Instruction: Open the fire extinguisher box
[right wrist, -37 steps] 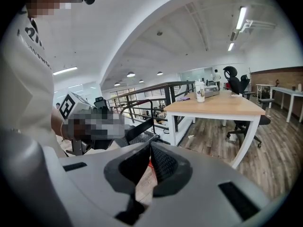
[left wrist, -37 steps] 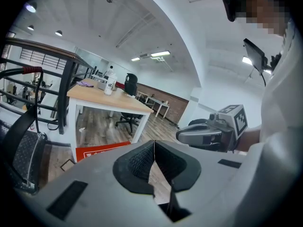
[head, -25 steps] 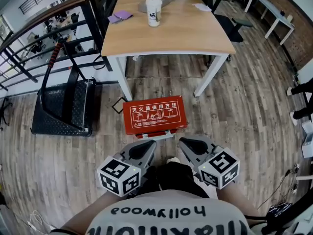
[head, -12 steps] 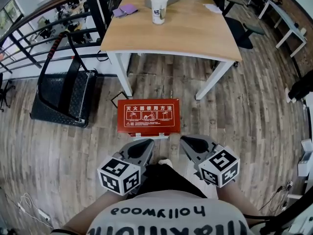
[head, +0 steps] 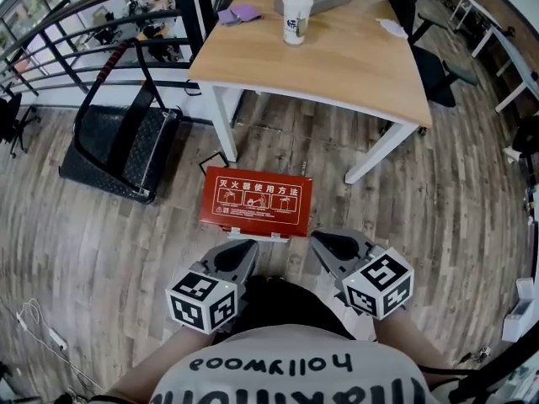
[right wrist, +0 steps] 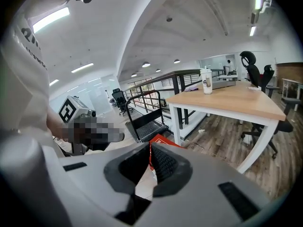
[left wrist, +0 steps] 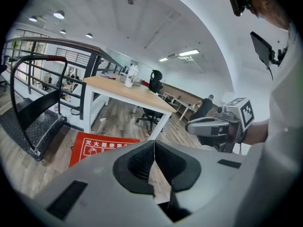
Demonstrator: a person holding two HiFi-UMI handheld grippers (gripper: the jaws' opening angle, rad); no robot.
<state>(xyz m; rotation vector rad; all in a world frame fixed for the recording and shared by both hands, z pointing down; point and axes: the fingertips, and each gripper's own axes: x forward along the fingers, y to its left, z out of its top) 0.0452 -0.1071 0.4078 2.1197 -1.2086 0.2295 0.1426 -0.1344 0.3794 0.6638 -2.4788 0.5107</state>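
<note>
The red fire extinguisher box [head: 255,202] lies flat on the wooden floor with its lid closed and white printed instructions on top. It also shows in the left gripper view [left wrist: 97,147] and as a red sliver in the right gripper view [right wrist: 161,140]. My left gripper [head: 238,254] hangs just short of the box's near edge, jaws shut and empty. My right gripper [head: 327,247] is level with it, near the box's near right corner, also shut with nothing between its jaws. Neither gripper touches the box.
A wooden table [head: 320,40] with white legs stands beyond the box, carrying a cup [head: 293,17] and a grey tray [head: 317,1]. A black platform cart [head: 118,146] sits left of the box beside a black railing [head: 76,32]. An office chair [head: 434,66] stands at the right.
The view has shifted: the box now sits a little further left and lower in the head view, nearer the grippers. Both grippers stay shut, held in much the same place.
</note>
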